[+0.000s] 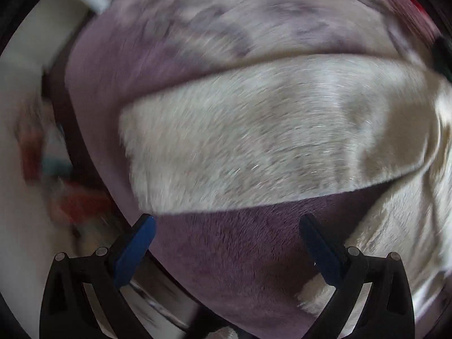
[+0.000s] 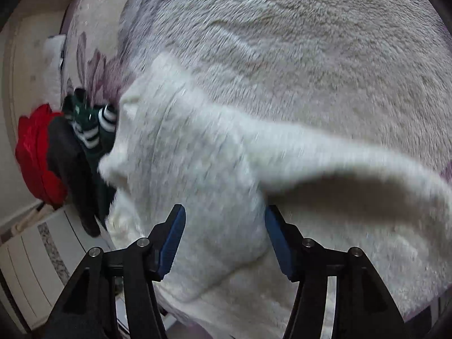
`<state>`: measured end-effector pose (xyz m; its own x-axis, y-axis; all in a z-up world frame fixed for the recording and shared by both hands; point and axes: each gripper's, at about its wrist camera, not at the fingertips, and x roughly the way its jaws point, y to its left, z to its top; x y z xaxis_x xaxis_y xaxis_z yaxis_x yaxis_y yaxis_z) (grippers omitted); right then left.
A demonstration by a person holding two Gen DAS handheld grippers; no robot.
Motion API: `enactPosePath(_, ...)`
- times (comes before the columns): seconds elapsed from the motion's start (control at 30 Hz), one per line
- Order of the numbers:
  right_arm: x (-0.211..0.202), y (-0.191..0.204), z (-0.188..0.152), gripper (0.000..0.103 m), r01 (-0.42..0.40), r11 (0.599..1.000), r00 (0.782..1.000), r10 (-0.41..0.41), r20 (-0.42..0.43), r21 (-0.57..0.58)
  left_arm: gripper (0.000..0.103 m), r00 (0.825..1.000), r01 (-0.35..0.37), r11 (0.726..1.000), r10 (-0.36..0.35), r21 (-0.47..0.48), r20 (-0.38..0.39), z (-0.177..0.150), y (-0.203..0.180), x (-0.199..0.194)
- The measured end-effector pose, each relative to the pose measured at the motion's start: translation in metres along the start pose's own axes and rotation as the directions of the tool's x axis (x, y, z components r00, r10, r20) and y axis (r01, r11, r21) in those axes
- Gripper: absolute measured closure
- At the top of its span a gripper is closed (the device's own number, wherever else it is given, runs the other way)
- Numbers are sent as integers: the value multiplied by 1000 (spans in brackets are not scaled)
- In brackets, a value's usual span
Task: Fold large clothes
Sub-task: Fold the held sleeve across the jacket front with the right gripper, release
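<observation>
Across the floral purple bedspread (image 2: 93, 56) sprawls a white fleece garment (image 2: 214, 147), covering most of it, with one loose flap raised and blurred above the spread on the right. At the garment's left edge lies a heap of a red item (image 2: 31, 152), a dark grey piece (image 2: 67, 163) and green striped socks (image 2: 93, 130). The left gripper (image 1: 226, 223) hovers over purple fleece just below the garment's hem, jaws wide apart, while the right gripper (image 2: 224, 214) stands parted and empty over the garment.

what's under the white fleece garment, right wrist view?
The white fleece garment lies on a plush floral blanket, which shows all around its top and left. A raised fold shadows the spot beneath it. Whatever sits under the garment's middle is covered.
</observation>
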<state>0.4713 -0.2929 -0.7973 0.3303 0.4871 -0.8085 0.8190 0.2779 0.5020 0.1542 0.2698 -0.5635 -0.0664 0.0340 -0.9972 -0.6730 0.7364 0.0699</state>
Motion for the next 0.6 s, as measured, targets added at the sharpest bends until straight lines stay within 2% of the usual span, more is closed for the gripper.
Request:
enactPosePath(0.03, 0, 2, -19, 42, 7, 999, 1000, -7, -11, -31, 0, 996, 81, 992, -85, -95, -40, 0, 19, 11)
enactPosePath(0.07, 5, 5, -41, 42, 19, 998, 999, -21, -32, -63, 0, 984, 152, 971, -166, -183, -64, -1, 35, 24)
enactPosePath(0.13, 20, 9, -84, 42, 36, 993, 996, -45, -80, -108, 4, 941, 297, 899, -332, -323, -61, 1, 57, 51)
enactPosePath(0.17, 23, -3, -106, 42, 40, 992, 993, -53, -104, -121, 17, 931, 323, 874, -362, -363, -44, 4, 64, 60)
enactPosePath(0.2, 34, -2, -127, 42, 38, 990, 990, -55, -129, -134, 35, 924, 341, 852, -382, -398, -24, 7, 69, 70)
enactPosePath(0.27, 52, -4, -159, 42, 61, 984, 985, -87, -146, -169, 48, 918, 357, 806, -395, -473, 21, 13, 81, 86)
enactPosePath(0.3, 56, -13, -176, 42, 97, 974, 984, -126, -130, -205, 61, 918, 365, 785, -394, -501, 51, 15, 86, 85)
enactPosePath(0.33, 65, -14, -188, 42, 135, 959, 979, -168, -113, -249, 71, 917, 376, 780, -390, -500, 80, 17, 87, 79)
enactPosePath(0.37, 75, -9, -201, 42, 172, 942, 973, -208, -100, -288, 92, 915, 393, 790, -386, -471, 117, 22, 86, 71)
enactPosePath(0.4, 83, -5, -213, 42, 193, 928, 968, -232, -92, -318, 92, 915, 401, 809, -374, -430, 150, 28, 84, 61)
enactPosePath(0.47, 97, 2, -232, 42, 209, 907, 963, -256, -85, -366, 92, 909, 417, 824, -362, -385, 208, 42, 85, 48)
enactPosePath(0.57, 118, 22, -256, 42, 264, 853, 948, -315, -40, -450, 93, 890, 450, 808, -370, -380, 268, 76, 97, 50)
enactPosePath(0.6, 126, 30, -264, 42, 300, 822, 934, -355, -25, -484, 93, 883, 463, 799, -375, -384, 284, 89, 100, 55)
